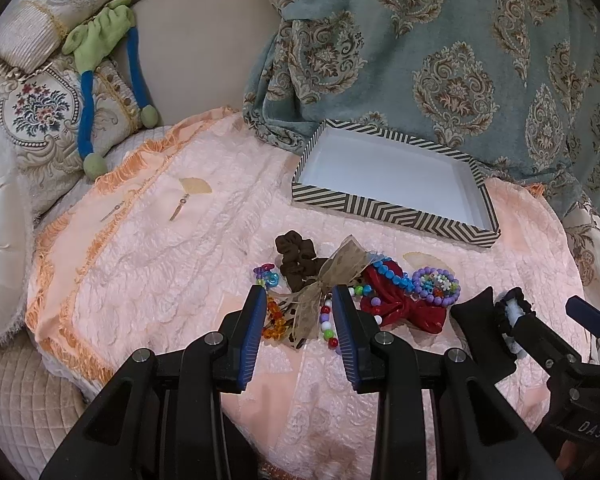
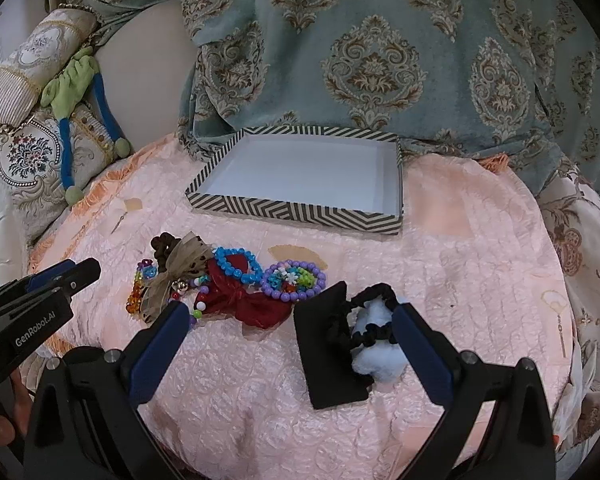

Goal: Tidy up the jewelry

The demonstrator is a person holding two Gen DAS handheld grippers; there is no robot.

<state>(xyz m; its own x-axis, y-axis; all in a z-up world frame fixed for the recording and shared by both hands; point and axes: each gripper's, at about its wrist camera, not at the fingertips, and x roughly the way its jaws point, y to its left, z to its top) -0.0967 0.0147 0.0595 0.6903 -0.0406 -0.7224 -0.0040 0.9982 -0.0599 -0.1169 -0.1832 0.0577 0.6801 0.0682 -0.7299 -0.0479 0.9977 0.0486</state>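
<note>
A pile of jewelry lies on the pink cloth: a tan mesh bow [image 1: 328, 280] [image 2: 180, 270], a brown scrunchie [image 1: 296, 256], a red bow [image 1: 404, 304] [image 2: 244, 300], a blue bead bracelet [image 2: 238, 266], a purple bead bracelet [image 1: 436, 284] [image 2: 294, 280] and orange beads [image 1: 274, 316]. An empty striped box [image 1: 396, 208] [image 2: 296, 210] stands behind the pile. My left gripper [image 1: 300, 300] is open around the tan bow's tails. My right gripper [image 2: 292, 316] is open around a black card with a black scrunchie [image 2: 364, 320] and a light blue fluffy piece [image 2: 378, 356].
A teal patterned curtain [image 2: 372, 52] hangs behind the box. Embroidered cushions [image 1: 40, 112] and a green and blue soft toy [image 1: 100, 40] lie at the left. Loose earrings [image 1: 180, 206] lie on the cloth at the left; another earring [image 2: 560, 320] lies at the right.
</note>
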